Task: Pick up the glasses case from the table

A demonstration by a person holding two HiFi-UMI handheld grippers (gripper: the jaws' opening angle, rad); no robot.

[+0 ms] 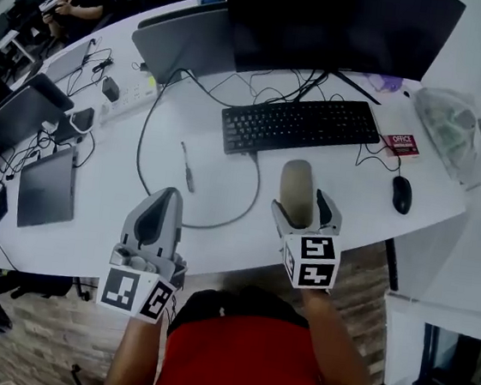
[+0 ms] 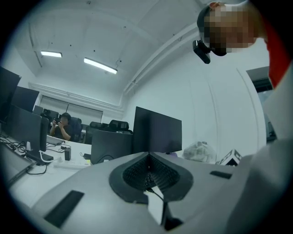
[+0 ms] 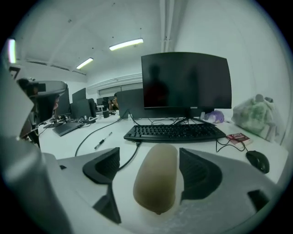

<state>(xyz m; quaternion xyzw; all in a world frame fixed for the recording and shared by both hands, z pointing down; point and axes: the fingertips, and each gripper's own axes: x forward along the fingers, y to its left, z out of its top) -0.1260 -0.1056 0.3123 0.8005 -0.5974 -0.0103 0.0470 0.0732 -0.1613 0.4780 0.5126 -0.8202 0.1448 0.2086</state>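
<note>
Head view: the glasses case (image 1: 298, 190) lies on the table (image 1: 109, 207) before the keyboard (image 1: 300, 125), between the spread jaws of the right gripper (image 1: 302, 207).

Left gripper view: the left gripper (image 2: 147, 173) is clenched and empty.

Right gripper view: the case sits nearer to one pad, so I think closing may push this rounded case aside or out.
</note>
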